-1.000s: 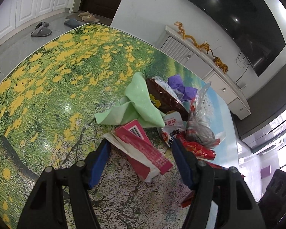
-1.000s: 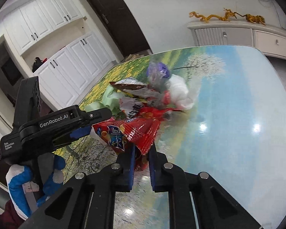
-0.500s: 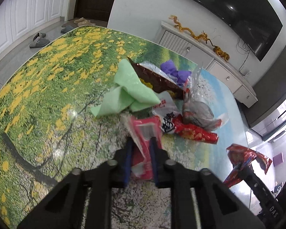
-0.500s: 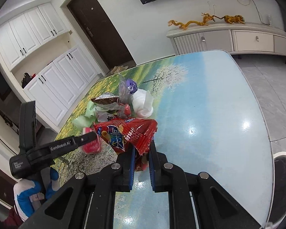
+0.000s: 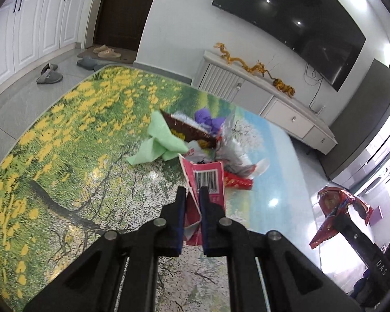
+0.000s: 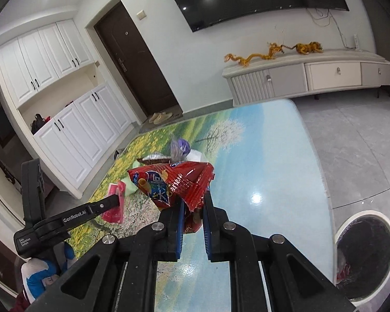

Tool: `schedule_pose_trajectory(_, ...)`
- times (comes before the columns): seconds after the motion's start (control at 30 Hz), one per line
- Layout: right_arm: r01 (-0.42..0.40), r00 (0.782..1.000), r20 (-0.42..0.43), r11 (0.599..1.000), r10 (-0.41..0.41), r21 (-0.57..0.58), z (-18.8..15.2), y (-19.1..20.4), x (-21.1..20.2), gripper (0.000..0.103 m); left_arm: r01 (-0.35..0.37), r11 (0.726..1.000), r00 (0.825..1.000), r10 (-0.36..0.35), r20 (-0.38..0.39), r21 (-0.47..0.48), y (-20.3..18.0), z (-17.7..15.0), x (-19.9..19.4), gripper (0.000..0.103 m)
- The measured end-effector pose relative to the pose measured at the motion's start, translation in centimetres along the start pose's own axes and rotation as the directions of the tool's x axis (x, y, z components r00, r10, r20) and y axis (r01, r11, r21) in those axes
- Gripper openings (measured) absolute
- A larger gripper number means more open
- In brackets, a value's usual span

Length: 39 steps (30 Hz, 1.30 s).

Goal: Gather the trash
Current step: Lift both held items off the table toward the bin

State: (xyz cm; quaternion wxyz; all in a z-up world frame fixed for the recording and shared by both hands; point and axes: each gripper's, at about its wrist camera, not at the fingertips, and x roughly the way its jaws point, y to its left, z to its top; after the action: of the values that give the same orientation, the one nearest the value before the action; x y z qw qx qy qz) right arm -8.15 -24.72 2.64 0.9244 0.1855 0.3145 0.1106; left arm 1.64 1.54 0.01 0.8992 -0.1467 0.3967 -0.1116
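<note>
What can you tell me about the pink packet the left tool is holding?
The pink packet is a flat, crumpled wrapper, pink-red with a white barcode panel and a torn white edge. It looks like thin paper or film. The left tool, shut, pinches its lower part, holding it upright, lifted clear of the table, near the trash pile.

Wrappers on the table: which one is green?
The crumpled pale green wrapper at the pile's left edge; its neighbours are brown, purple and red.
</note>
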Motion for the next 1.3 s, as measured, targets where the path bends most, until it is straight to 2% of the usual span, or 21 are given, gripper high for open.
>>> schedule_pose_trajectory(0.3, 0.065, 0.986, 0.155, 0.998, -0.067, 0.02, 1.0, -0.6, -7.0, 0.012, 0.058, 0.997, 0.99, -0.063, 0.126, 0.042, -2.6, 1.5, -6.2, 0.009)
schedule_pose_trajectory(0.47, 0.125, 0.965, 0.228, 0.991, -0.133, 0.049, 1.3, -1.7, -10.4, 0.012, 0.108, 0.989, 0.979, -0.123, 0.16, 0.103, -6.0, 1.8, -8.6, 0.009)
schedule_pose_trajectory(0.63, 0.198, 0.936, 0.278, 0.975, -0.218, 0.098, 1.2, -3.7, -13.2, 0.012, 0.166, 0.968, 0.969, -0.196, 0.154, 0.188, -10.7, 1.6, -9.5, 0.009)
schedule_pose_trajectory(0.8, 0.271, 0.905, 0.293, 0.948, -0.309, 0.164, 0.5, -6.6, -15.0, 0.012, 0.24, 0.93, 0.957, -0.275, 0.094, 0.279, -16.5, 0.5, -8.5, 0.009)
schedule_pose_trajectory(0.93, 0.331, 0.885, 0.264, 0.916, -0.384, 0.226, -0.2, -9.5, -15.2, 0.012, 0.284, 0.894, 0.95, -0.311, 0.022, 0.347, -21.1, -1.3, -6.6, 0.009)
schedule_pose_trajectory(1.07, 0.381, 0.874, 0.198, 0.879, -0.444, 0.288, -1.3, -12.9, -14.8, 0.012, 0.329, 0.86, 0.943, -0.323, -0.083, 0.389, -25.2, -3.6, -3.3, 0.009)
schedule_pose_trajectory(1.3, 0.426, 0.879, 0.036, 0.818, -0.475, 0.386, -4.2, -19.1, -13.0, 0.012, 0.375, 0.816, 0.923, -0.287, -0.255, 0.439, -31.0, -7.9, 2.9, 0.009)
